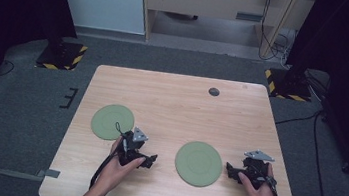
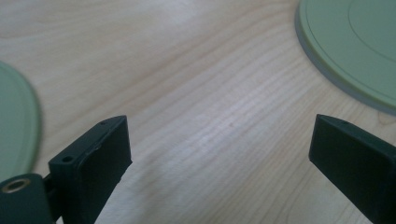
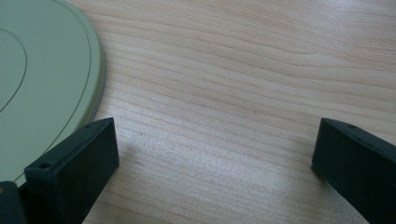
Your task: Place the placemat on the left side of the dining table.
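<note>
Pale wood-grain tabletop (image 1: 177, 103) carries two flat, round, sage-green plates with faint concentric rings. Left gripper (image 1: 148, 161) has its jaws spread wide over bare wood between the two, the larger plate (image 1: 198, 163) just beyond its right jaw, the smaller plate (image 1: 112, 121) behind it. Right gripper (image 1: 232, 171), jaws likewise spread and empty, sits just beside the larger plate's right rim; open wood lies ahead, the table's near edge close.

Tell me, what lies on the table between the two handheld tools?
In the high view, one green plate lies flat between the left tool and the right tool, with bare wood of the table on either side of it.
</note>
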Motion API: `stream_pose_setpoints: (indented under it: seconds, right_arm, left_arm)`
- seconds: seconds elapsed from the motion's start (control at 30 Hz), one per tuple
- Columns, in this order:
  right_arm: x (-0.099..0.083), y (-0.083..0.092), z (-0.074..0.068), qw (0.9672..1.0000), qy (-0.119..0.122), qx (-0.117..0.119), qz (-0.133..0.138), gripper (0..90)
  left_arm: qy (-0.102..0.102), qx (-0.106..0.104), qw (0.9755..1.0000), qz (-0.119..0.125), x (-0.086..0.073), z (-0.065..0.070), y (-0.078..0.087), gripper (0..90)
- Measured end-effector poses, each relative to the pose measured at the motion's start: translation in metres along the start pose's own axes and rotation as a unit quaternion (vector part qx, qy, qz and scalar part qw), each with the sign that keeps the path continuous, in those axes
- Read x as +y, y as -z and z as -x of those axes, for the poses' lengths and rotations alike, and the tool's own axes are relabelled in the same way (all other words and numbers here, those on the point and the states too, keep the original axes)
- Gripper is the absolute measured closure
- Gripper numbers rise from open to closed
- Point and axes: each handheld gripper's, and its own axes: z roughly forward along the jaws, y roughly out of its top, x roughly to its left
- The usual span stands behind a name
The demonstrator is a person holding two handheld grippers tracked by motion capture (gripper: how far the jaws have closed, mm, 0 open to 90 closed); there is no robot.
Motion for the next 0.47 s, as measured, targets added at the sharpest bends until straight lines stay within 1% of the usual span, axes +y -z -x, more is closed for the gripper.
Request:
stream_pose_setpoints:
  seconds: [0.07,0.13,0.17,0.2,0.27,0.33,0.37,0.43,0.47]
  right_arm:
    - [0.0,0.0,0.0,1.0,0.0,0.0,0.0,0.9]
    - [0.0,0.0,0.0,1.0,0.0,0.0,0.0,0.9]
    - [0.0,0.0,0.0,1.0,0.0,0.0,0.0,0.9]
    - [0.0,0.0,0.0,1.0,0.0,0.0,0.0,0.9]
    - [0.0,0.0,0.0,1.0,0.001,0.0,0.0,0.9]
    - [0.0,0.0,0.0,1.0,0.0,0.0,0.0,0.9]
    - [0.0,0.0,0.0,1.0,0.0,0.0,0.0,0.9]
    - [0.0,0.0,0.0,1.0,0.0,0.0,0.0,0.9]
    - [0.0,0.0,0.0,1.0,0.0,0.0,-0.001,0.9]
  left_arm:
    - [-0.005,-0.004,1.0,0.001,-0.004,0.006,-0.005,4.8]
    - [-0.007,-0.013,0.9999,0.002,-0.008,0.011,-0.011,5.3]
    - [-0.015,-0.01,0.9998,0.006,-0.01,0.014,-0.013,4.8]
    - [-0.023,-0.001,0.9997,0.008,-0.011,0.017,-0.015,2.6]
    - [-0.022,-0.006,0.9997,0.011,-0.011,0.02,-0.015,2.9]
    - [-0.023,-0.001,0.9996,0.018,-0.012,0.022,-0.017,1.1]
    - [-0.022,0.0,0.9996,0.017,-0.012,0.022,-0.017,0.2]
    - [-0.021,-0.005,0.9996,0.018,-0.012,0.021,-0.017,0.3]
    - [-0.022,-0.003,0.9996,0.017,-0.012,0.021,-0.017,0.2]
